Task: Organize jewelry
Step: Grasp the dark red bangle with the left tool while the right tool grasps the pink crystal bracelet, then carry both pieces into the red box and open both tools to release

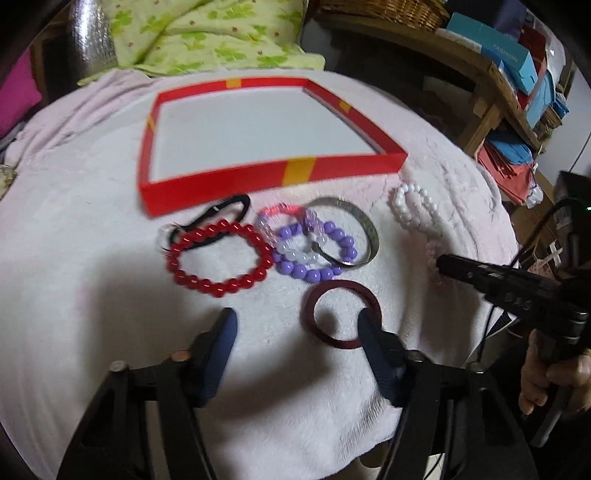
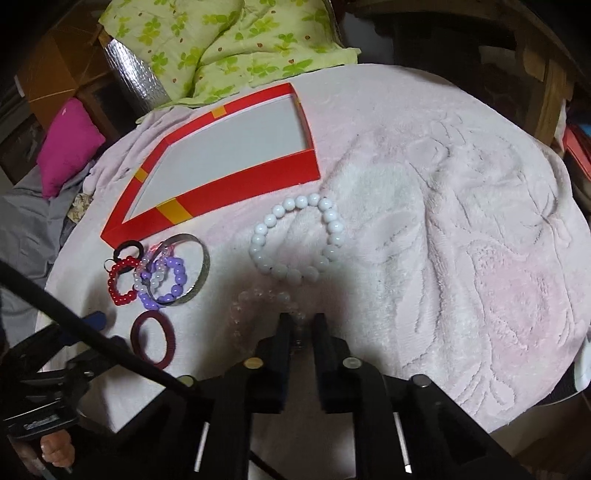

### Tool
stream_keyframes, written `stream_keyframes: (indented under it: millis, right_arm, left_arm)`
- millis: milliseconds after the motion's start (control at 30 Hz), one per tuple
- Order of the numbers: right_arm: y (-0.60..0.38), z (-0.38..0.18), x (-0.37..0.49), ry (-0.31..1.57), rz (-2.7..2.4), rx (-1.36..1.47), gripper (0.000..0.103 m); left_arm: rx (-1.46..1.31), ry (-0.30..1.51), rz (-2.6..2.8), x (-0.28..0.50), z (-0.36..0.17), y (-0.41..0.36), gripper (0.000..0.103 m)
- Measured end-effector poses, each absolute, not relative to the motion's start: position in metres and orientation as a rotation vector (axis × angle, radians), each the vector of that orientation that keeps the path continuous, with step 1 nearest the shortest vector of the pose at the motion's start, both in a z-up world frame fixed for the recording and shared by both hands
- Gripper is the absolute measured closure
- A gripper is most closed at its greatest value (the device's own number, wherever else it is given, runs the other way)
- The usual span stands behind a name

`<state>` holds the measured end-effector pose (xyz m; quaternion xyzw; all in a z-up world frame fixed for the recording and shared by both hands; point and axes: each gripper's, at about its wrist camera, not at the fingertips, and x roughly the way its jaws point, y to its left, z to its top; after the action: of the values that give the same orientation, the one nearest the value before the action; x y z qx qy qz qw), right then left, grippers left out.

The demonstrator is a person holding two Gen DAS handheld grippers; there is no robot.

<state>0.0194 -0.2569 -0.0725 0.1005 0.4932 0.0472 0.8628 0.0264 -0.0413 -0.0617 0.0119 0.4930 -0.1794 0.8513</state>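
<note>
A shallow red box lid point(image 1: 229, 182) point(image 2: 258, 177) with a white inside lies on a pale pink towel point(image 1: 74, 229) point(image 2: 461, 221). In front of it lie a red bead bracelet point(image 1: 218, 258) point(image 2: 120, 282), a purple bead bracelet point(image 1: 317, 253) point(image 2: 173, 280), a silver bangle point(image 1: 364, 227) point(image 2: 201, 266), a black hair tie point(image 1: 221, 214), a dark red ring bangle point(image 1: 343, 314) point(image 2: 153, 341) and a white bead bracelet point(image 1: 410, 206) point(image 2: 295, 236). My left gripper point(image 1: 299, 325) is open above the dark red bangle. My right gripper point(image 2: 301, 325) point(image 1: 443, 264) is shut on a clear pink bead bracelet point(image 2: 255, 306).
A green patterned quilt point(image 1: 207, 33) point(image 2: 221, 44) lies behind the towel. A wooden shelf point(image 1: 491, 85) with boxes stands at the right. A magenta cushion point(image 2: 70, 144) sits at the left. The towel's right half holds nothing.
</note>
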Motion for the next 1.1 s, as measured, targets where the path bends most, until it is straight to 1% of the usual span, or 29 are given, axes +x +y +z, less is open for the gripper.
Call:
stream_keyframes:
  millis: [33, 67, 100, 133, 200, 233, 333, 433, 567, 667, 800, 933, 1100]
  right_arm:
    - [-0.258, -0.072, 0.019, 1.028, 0.103, 0.219, 0.094]
    - [-0.259, -0.072, 0.018, 1.023, 0.107, 0.219, 0.094]
    - [-0.261, -0.071, 0.017, 1.015, 0.113, 0.219, 0.094]
    - [-0.261, -0.070, 0.017, 1.008, 0.115, 0.219, 0.094]
    - [-0.266, -0.068, 0.014, 0.995, 0.121, 0.228, 0.094]
    - [-0.267, -0.067, 0.012, 0.989, 0.121, 0.232, 0.094]
    - [-0.272, -0.062, 0.008, 0.967, 0.142, 0.271, 0.094]
    - [-0.272, -0.055, 0.005, 0.950, 0.165, 0.298, 0.094]
    - [-0.270, -0.042, 0.006, 0.921, 0.209, 0.328, 0.094]
    - [-0.261, -0.027, 0.019, 0.902, 0.244, 0.340, 0.094]
    - [-0.247, -0.002, 0.057, 0.846, 0.281, 0.347, 0.094]
    - [-0.228, 0.005, 0.101, 0.827, 0.310, 0.369, 0.094]
    - [-0.207, -0.019, 0.149, 0.907, 0.330, 0.438, 0.094]
  left_arm:
    - [0.030, 1.048, -0.380, 0.028, -0.065, -0.043, 0.059]
    - [0.047, 1.037, -0.375, 0.027, -0.066, -0.045, 0.060]
    - [0.073, 1.017, -0.380, 0.026, -0.065, -0.048, 0.065]
    - [0.106, 1.002, -0.397, 0.024, -0.064, -0.053, 0.077]
    - [0.131, 0.993, -0.421, 0.020, -0.064, -0.057, 0.090]
    - [0.136, 0.987, -0.429, 0.019, -0.064, -0.057, 0.094]
    - [0.136, 0.984, -0.445, 0.017, -0.062, -0.057, 0.096]
    - [0.104, 0.970, -0.456, 0.015, -0.055, -0.048, 0.097]
    - [0.085, 0.930, -0.449, 0.014, -0.034, -0.035, 0.097]
    - [0.106, 0.894, -0.423, 0.027, -0.016, -0.029, 0.097]
    - [0.112, 0.831, -0.340, 0.066, 0.009, -0.016, 0.097]
    - [0.061, 0.831, -0.284, 0.106, 0.006, -0.003, 0.097]
    - [0.009, 0.900, -0.241, 0.141, -0.018, 0.007, 0.097]
